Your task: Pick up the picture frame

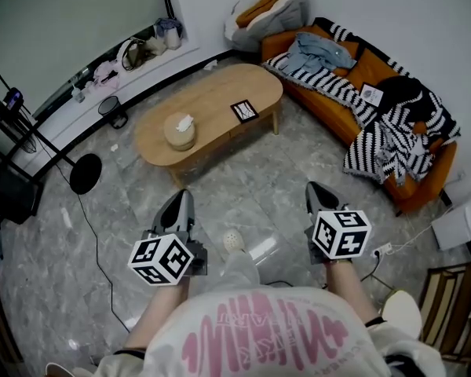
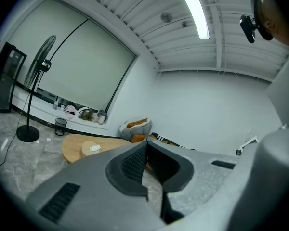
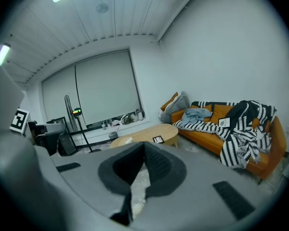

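Left gripper [image 1: 182, 196], right gripper [image 1: 315, 188], jaws together, empty, over marble floor [image 1: 255, 171] near wooden table [image 1: 212, 100].

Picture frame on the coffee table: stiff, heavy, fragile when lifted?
The picture frame lies flat and thin on the wooden coffee table, so it is probably stiff and light. It sits close to the table's edge, so a push might slide it off; any glass could crack.

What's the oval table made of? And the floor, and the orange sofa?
The table looks like light wood, with an even tan colour and a smooth, dull top. The floor looks like polished grey stone or marble-look tile, veined, and it mirrors the light. The sofa has an orange covering, fabric or leather; it's too far to tell.
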Tool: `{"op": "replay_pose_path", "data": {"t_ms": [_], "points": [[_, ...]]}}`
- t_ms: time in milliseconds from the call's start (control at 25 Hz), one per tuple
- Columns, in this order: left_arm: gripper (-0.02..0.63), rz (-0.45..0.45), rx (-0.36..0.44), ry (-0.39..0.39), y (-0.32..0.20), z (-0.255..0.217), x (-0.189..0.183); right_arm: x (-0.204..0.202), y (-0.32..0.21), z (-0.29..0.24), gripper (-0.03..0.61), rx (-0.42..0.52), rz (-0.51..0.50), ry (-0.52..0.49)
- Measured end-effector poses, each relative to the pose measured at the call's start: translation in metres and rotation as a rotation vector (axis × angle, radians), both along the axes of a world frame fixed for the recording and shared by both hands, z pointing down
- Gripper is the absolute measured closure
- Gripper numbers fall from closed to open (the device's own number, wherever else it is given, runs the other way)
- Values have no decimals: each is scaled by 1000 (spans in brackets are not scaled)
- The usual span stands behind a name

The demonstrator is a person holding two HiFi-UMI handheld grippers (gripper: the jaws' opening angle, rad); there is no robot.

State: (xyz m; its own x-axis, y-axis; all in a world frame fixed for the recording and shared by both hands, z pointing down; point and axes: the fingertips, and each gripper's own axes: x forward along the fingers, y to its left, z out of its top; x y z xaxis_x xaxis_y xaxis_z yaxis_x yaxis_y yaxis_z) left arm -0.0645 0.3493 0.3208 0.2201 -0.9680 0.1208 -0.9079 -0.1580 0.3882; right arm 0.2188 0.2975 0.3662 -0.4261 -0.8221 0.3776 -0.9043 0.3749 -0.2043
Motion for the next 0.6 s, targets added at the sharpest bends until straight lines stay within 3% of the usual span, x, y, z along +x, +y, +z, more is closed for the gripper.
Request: {"op": "replay_pose_path", "data": {"t_ms": [320, 600], "points": [[611, 25, -26, 35, -69, 19, -5, 1, -60, 15, 573, -36, 43, 20], [611, 40, -27, 43, -161, 5, -26, -18, -150, 3, 572, -52, 68, -48]]}}
